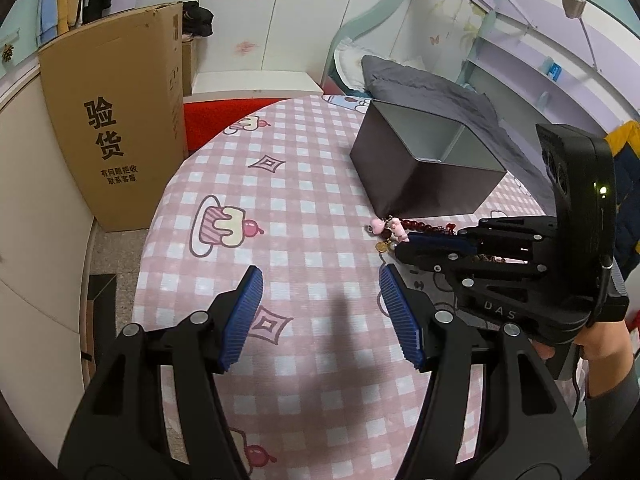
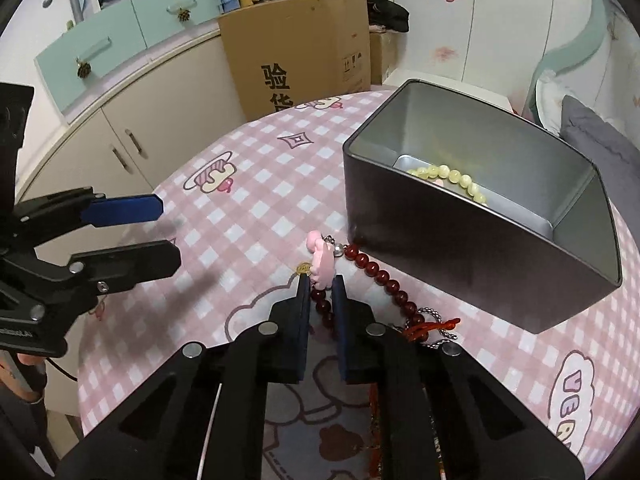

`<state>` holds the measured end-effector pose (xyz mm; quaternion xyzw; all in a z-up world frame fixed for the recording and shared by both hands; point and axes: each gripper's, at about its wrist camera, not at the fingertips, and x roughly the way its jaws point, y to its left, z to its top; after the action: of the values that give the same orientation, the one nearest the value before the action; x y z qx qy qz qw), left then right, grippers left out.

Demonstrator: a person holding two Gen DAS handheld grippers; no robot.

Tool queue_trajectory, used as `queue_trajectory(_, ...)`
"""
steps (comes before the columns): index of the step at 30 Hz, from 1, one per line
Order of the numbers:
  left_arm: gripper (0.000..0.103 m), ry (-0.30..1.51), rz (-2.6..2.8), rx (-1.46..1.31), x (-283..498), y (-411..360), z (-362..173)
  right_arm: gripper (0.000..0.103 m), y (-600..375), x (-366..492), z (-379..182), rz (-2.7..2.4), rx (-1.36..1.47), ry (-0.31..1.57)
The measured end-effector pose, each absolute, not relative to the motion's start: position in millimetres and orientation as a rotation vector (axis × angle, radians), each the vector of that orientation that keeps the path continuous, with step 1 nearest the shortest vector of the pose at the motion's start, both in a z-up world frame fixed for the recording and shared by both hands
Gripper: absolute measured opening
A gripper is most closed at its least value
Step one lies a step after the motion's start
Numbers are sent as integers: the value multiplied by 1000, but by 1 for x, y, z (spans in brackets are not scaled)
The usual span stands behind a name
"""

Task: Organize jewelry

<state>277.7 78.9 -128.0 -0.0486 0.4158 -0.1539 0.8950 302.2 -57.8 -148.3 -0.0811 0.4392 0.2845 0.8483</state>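
Red-bead bracelet with a pink charm [image 2: 362, 276] lies between my right claw's [image 2: 321, 286] blue-padded fingers [image 2: 305, 300], which stand narrowly apart on either side of the dark red beads; I cannot tell whether the pads actually pinch the strand or only flank it. The pink charm sits just ahead of the fingertips, with a small gold coin-like pendant [image 2: 304, 268] touching the left pad's tip. From there the beads curve off to the right of the claw and end in a red cord tassel and a bit of silver chain [image 2: 434, 326] beside the right finger's knuckle.

Just ahead and to the right of this claw stands a dark rectangular metal tin with a silvery inside [image 2: 472, 256], open at the top, its near wall close to the beads. In it I see a pale yellow bead bracelet [image 2: 452, 178] lying on the bottom.

My left claw [image 1: 320, 312] hovers with its ribbed blue pads [image 1: 242, 316] spread wide, holding nothing, over the pink checked tablecloth with cartoon cakes [image 1: 280, 200]. From its camera the right claw sits ahead and to the right, low over the bracelet, with the tin beyond it.

Farther left of both claws a tall brown cardboard box with black Chinese print [image 1: 120, 128] stands on the floor against cream cupboards [image 2: 120, 136].
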Motion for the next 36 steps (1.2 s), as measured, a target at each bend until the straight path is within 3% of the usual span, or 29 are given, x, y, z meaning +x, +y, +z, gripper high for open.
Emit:
queue_trajectory(4,61,862,-333,-106,278,77,-128,9,-62,300,-144,615,-123,920)
queue_trajectory(5,61,861,-338,-103,278,75,-128,4,-64,299,-141,616,-110,912)
queue_trajectory(26,59,957,-308,1,320,12,-151,5,-140,271,-104,537,37,792)
queue_trajectory(28,55,952,-296,31,323,6,-152,5,-146,269,-105,531,41,788)
queue_trajectory(30,44,954,-305,39,325,1,-152,5,-150,269,-106,529,46,784)
queue_trajectory(32,26,952,-282,57,327,-1,-153,5,-151,269,-106,529,52,782)
queue_trajectory(35,9,932,-278,72,326,0,-153,5,-153,268,-105,533,57,775)
queue_trajectory(36,9,932,-281,64,326,1,-153,5,-154,267,-104,533,58,772)
